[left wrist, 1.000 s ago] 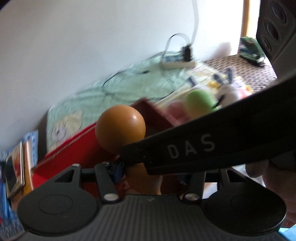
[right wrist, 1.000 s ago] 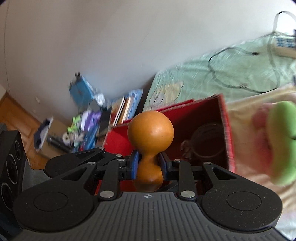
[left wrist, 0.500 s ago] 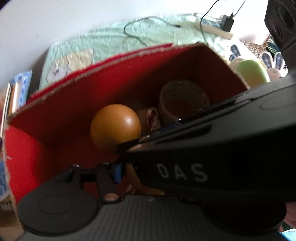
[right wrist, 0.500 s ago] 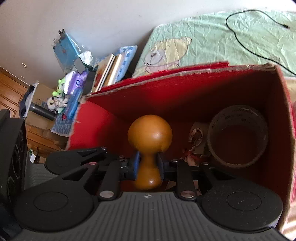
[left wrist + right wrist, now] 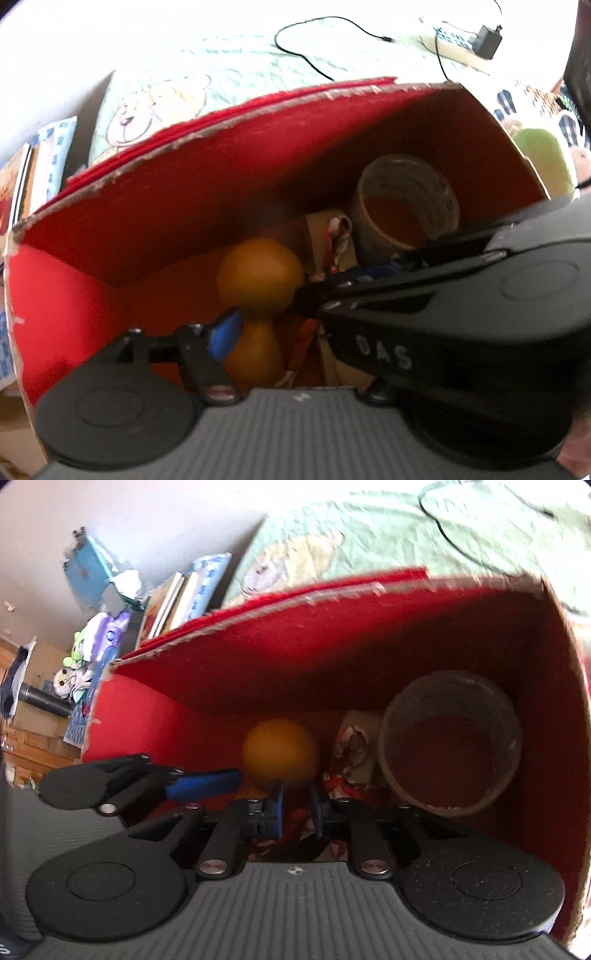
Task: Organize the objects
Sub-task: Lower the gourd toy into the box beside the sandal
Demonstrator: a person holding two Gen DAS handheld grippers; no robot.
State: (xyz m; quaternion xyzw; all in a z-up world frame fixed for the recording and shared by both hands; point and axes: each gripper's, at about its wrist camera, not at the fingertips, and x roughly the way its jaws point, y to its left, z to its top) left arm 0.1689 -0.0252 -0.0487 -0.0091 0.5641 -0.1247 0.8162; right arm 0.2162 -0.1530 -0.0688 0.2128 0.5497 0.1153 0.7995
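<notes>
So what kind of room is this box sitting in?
Most likely a bedroom in a home. The red box sits on a bed with a cartoon bear sheet, soft toys lie beside it, and books are stacked by the wall.

right gripper [image 5: 295,814] jaws parted; gourd [image 5: 280,755] dropped into box [image 5: 332,657].

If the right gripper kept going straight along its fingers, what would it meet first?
Most likely the orange wooden piece, blurred just beyond the right gripper and slightly left of its line. Past it is the red box floor or far wall; depth is unclear.
</notes>
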